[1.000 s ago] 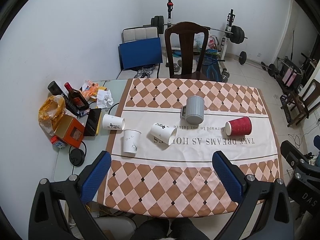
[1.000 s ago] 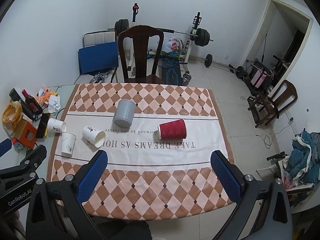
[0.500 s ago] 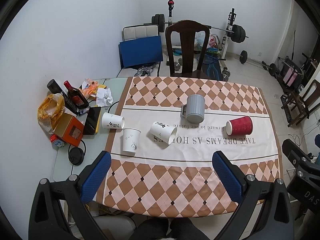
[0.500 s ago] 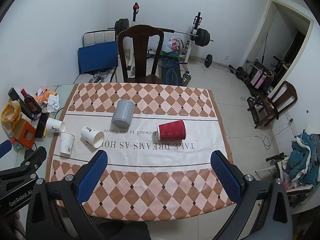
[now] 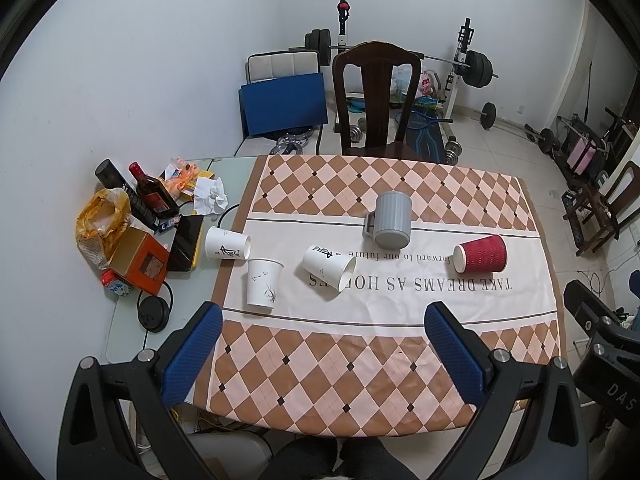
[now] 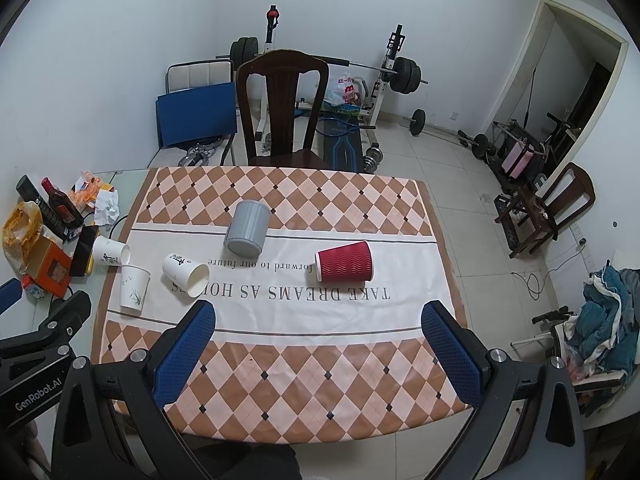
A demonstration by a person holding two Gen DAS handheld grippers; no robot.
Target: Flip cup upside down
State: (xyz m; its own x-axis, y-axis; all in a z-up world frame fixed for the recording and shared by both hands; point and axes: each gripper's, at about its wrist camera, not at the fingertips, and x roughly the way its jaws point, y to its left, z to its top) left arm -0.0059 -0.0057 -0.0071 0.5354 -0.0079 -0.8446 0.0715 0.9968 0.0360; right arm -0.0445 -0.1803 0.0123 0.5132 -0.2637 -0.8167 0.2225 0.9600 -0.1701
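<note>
On the checked tablecloth (image 5: pixel 320 360) a grey mug (image 5: pixel 391 220) lies on its side, as do a red ribbed paper cup (image 5: pixel 480 254) and two white paper cups (image 5: pixel 329 268) (image 5: pixel 227 242). A third white cup (image 5: pixel 262 282) stands upright. In the right wrist view I see the grey mug (image 6: pixel 248 227), the red cup (image 6: pixel 345 267) and the white cups (image 6: pixel 186 274) (image 6: pixel 134 289). My left gripper (image 5: pixel 322 344) and right gripper (image 6: pixel 318 340) are open and empty, high above the table's near edge.
Bottles (image 5: pixel 154 196), an orange box (image 5: pixel 138 260), a yellow bag (image 5: pixel 102 220), tissues and a phone crowd the table's left side. A dark wooden chair (image 5: pixel 376 96) stands behind the table. Weights and a bench fill the back of the room.
Both grippers have drifted slightly up and back, so the table looks a little farther away. No cup has moved.
</note>
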